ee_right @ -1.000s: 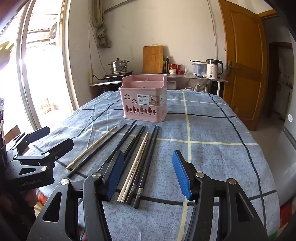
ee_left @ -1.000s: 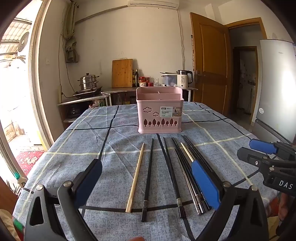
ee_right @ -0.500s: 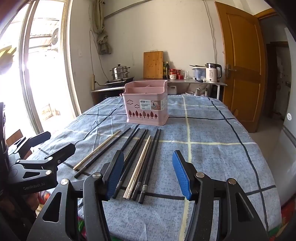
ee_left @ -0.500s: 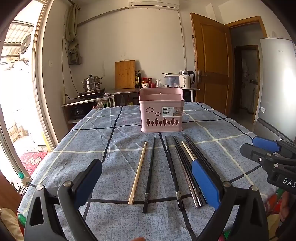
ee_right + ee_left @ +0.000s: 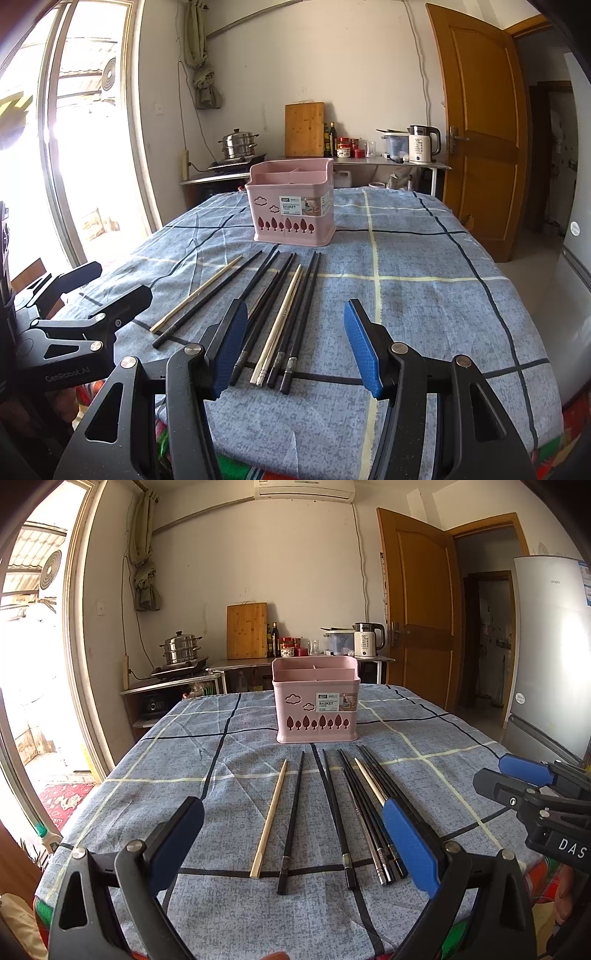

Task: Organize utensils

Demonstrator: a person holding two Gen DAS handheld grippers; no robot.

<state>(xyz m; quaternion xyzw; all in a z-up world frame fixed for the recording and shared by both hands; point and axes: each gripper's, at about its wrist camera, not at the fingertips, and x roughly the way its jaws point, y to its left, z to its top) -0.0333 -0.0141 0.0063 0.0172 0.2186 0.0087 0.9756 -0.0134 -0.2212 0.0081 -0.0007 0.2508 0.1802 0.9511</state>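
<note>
I am looking down a surface (image 5: 155, 760) that is wearing a blue checked cloth and filling most of both views. A fridge (image 5: 554, 646) is standing off to the right and a wooden door (image 5: 476, 122) is hanging open behind it. Against the back wall, a steamer pot (image 5: 181, 649), a cutting board (image 5: 246, 630) and a kettle (image 5: 422, 144) are sitting on a counter.

A pink basket (image 5: 316, 701) is standing upright on the far middle of the cloth, its divided compartments showing nothing inside that I can see. Chopsticks (image 5: 334, 812) are lying flat in a loose row between the basket and me, tips pointing toward it. A pale wooden stick (image 5: 269, 819) is lying leftmost with a black one just beside it; the rest, mostly black with one pale, are bunching together to the right.

My left gripper (image 5: 291, 845) is hovering over the near ends of the sticks, its fingers (image 5: 408, 843) spreading wide and gripping nothing. My right gripper (image 5: 295, 343) is hovering beside it, fingers (image 5: 362, 347) likewise gaping wide and empty, with the right-hand bunch of sticks lying below the left finger.
</note>
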